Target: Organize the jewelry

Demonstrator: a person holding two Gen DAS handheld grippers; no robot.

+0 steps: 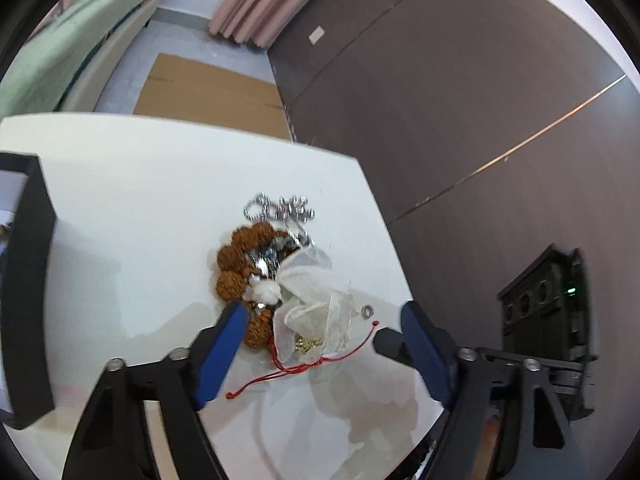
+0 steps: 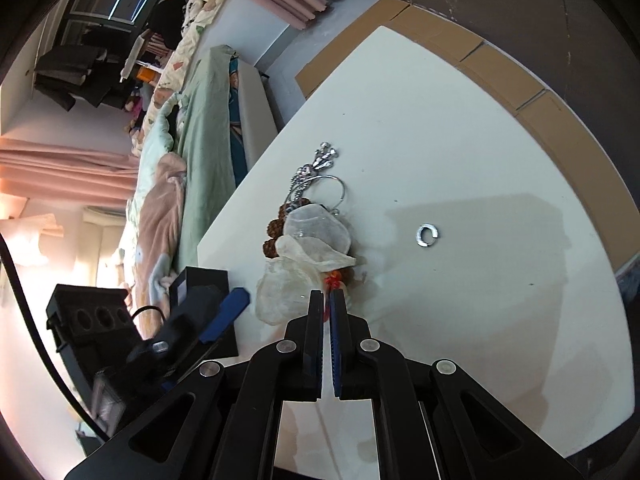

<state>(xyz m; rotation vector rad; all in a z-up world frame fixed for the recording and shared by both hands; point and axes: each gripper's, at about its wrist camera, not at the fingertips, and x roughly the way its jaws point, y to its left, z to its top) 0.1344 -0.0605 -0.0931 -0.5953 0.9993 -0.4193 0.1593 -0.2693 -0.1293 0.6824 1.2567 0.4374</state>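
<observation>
Left jaws wide over the jewelry heap; right jaws nipped on the red cord.

The left gripper has its jaws wide apart, nothing pressed between them; the sheer pouch and the brown bead bracelet lie between the blue pads, the bracelet right by the left-hand pad. The right gripper has its jaws almost together on the red cord at the pouch's near end. The heap sits mid-bench on the white bench, silver chain at its far end, toward the far edge. A small silver ring lies apart, toward the bench's right edge. Pouch contents are hard to make out; a black box is cut off at the left edge.
</observation>
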